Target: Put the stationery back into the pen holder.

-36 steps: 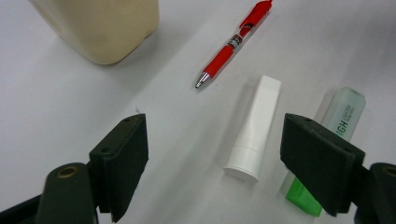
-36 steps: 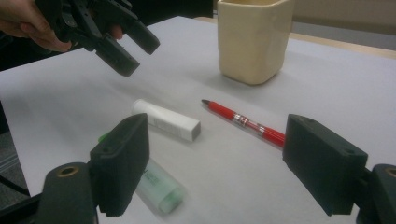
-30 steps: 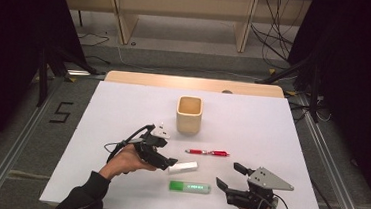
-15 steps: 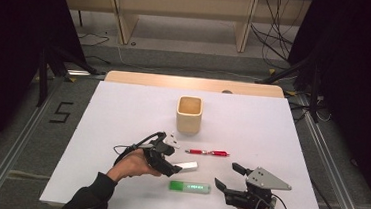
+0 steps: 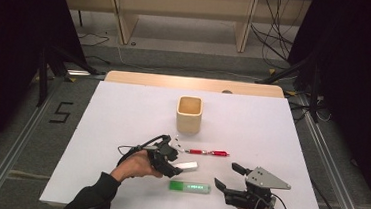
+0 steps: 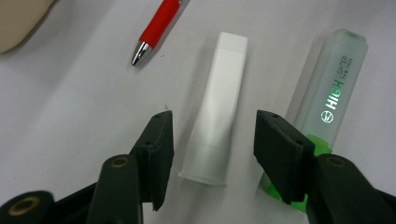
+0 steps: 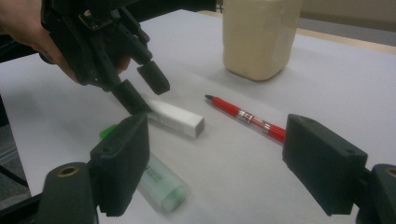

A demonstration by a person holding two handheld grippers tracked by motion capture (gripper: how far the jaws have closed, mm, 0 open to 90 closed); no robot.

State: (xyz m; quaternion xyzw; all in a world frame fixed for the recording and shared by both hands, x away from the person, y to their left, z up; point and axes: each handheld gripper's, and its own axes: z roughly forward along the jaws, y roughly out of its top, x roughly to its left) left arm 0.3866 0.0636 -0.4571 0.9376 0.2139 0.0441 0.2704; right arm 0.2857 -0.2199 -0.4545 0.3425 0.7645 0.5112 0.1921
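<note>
Left gripper (image 6: pixel 212 135) lowered over white eraser (image 6: pixel 215 109); jaws just been closing, eraser between them, gap seen on each side, not yet pressed. Eraser lying flat on white table (image 5: pixel 123 109), just beside green highlighter (image 6: pixel 327 98), near red pen (image 6: pixel 156 28). Right gripper (image 7: pixel 215 158) held wide, nothing between its jaws.
</note>
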